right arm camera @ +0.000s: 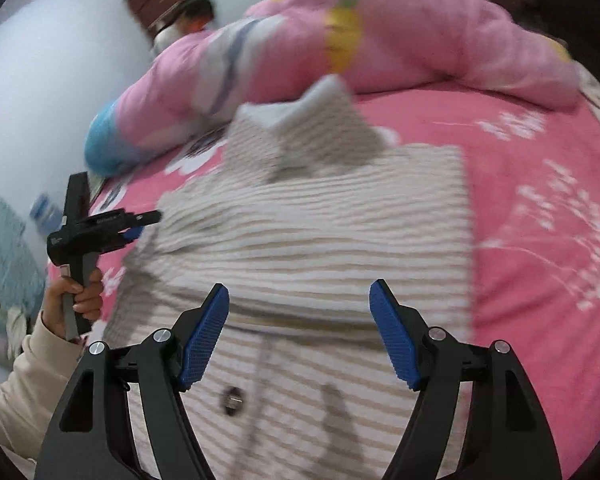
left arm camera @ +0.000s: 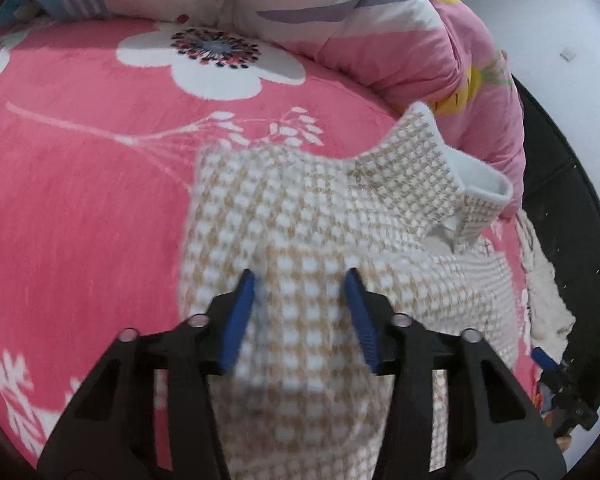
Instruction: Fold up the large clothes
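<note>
My left gripper [left arm camera: 302, 280] stands parted around a raised ridge of the checked garment [left arm camera: 320, 216], pads not visibly pinching it. My right gripper [right arm camera: 300, 308] hangs wide above the same garment, which lies spread on the pink bedspread [left arm camera: 80, 152]. A loose grasp could slip and spoil the fold.

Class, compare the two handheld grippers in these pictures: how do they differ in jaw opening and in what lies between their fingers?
The left gripper has its jaws narrower, with a raised bunch of the beige checked garment between the blue pads, though contact is unclear. The right gripper has its jaws spread wide, over flat cloth and gripping nothing. Both have black frames and blue pads and point at the same garment on the pink floral bedspread.
</note>
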`<state>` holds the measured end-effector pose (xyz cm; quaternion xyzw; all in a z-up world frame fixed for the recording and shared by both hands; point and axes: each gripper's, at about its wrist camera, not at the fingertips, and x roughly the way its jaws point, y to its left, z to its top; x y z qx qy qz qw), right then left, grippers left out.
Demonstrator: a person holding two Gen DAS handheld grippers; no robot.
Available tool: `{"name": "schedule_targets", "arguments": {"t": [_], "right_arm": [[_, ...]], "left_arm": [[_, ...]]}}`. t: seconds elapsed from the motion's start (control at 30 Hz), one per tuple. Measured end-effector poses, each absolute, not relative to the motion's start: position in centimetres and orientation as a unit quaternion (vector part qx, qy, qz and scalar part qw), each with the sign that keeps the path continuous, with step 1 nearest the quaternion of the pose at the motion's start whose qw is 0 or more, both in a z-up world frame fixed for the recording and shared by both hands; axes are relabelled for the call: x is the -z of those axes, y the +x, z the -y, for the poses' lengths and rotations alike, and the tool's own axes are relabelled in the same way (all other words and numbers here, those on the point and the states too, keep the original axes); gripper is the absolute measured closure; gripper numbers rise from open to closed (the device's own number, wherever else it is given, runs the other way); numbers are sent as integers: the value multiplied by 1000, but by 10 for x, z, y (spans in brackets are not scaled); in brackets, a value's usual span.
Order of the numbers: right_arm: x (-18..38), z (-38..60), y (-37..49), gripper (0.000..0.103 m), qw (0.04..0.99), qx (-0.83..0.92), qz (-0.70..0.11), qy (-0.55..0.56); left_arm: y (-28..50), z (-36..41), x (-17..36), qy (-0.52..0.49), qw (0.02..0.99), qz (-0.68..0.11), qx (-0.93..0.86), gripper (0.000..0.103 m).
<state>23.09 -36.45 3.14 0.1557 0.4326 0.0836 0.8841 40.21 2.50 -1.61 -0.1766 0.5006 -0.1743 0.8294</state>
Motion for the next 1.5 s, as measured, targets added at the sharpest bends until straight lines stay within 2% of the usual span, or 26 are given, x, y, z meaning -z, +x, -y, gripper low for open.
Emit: {"name": "schedule_targets", "arguments": {"t": [0.03, 0.1, 0.17, 0.23, 0.43, 0.5, 0.6, 0.67, 0.73, 0.83, 0.9, 0.97, 1.03, 1.13, 1.23, 1.3, 1.4, 1.5], "right_arm": [[-29, 375, 228, 32, 885, -75, -431, 159], [-22, 390, 230, 32, 886, -61, -430, 164], [-16, 404, 230, 32, 886, -52, -428, 173], [-10, 413, 234, 32, 886, -43, -424, 183], [-10, 428, 238, 32, 893, -24, -407, 188], [-7, 428, 241, 32, 894, -16, -409, 183], [-3, 426, 252, 33, 894, 3, -417, 166], [-7, 417, 261, 50, 899, -2, -414, 146], [-17, 402, 269, 54, 911, -18, -397, 114], [-11, 381, 293, 54, 916, -31, -395, 55], [19, 380, 318, 54, 895, 0, -445, 25], [50, 399, 335, 54, 870, -12, -487, 69], [39, 411, 335, 55, 865, -15, -489, 111], [7, 401, 334, 61, 875, -10, -476, 83], [-16, 387, 347, 61, 888, -39, -451, 76], [-7, 383, 366, 61, 883, -43, -460, 81], [48, 377, 395, 61, 850, 9, -526, 34], [20, 360, 384, 61, 860, 48, -508, -3]], "left_arm": [[404, -24, 16, -172, 830, -502, 174, 64], [404, -23, 15, -158, 833, -503, 168, 75], [403, -19, 10, -132, 840, -500, 164, 93], [399, -14, -3, -112, 851, -486, 164, 95], [380, -11, -77, -89, 908, -372, 173, 96], [383, -11, -73, -76, 910, -375, 160, 96], [394, -12, -31, -60, 892, -429, 133, 96], [393, -15, -3, -45, 886, -446, 119, 96], [391, -19, 7, -47, 885, -448, 117, 95], [389, -23, 10, -56, 888, -441, 119, 95], [389, -25, 10, -58, 887, -442, 122, 95], [388, -25, 10, -60, 885, -444, 126, 95], [386, -25, 11, -58, 885, -445, 128, 95], [383, -26, 11, -54, 884, -444, 134, 95], [382, -31, 9, -66, 881, -447, 141, 94], [379, -35, 7, -77, 880, -448, 137, 89], [371, -45, 1, -92, 885, -436, 135, 84], [355, -49, -20, -77, 903, -399, 136, 85]]}}
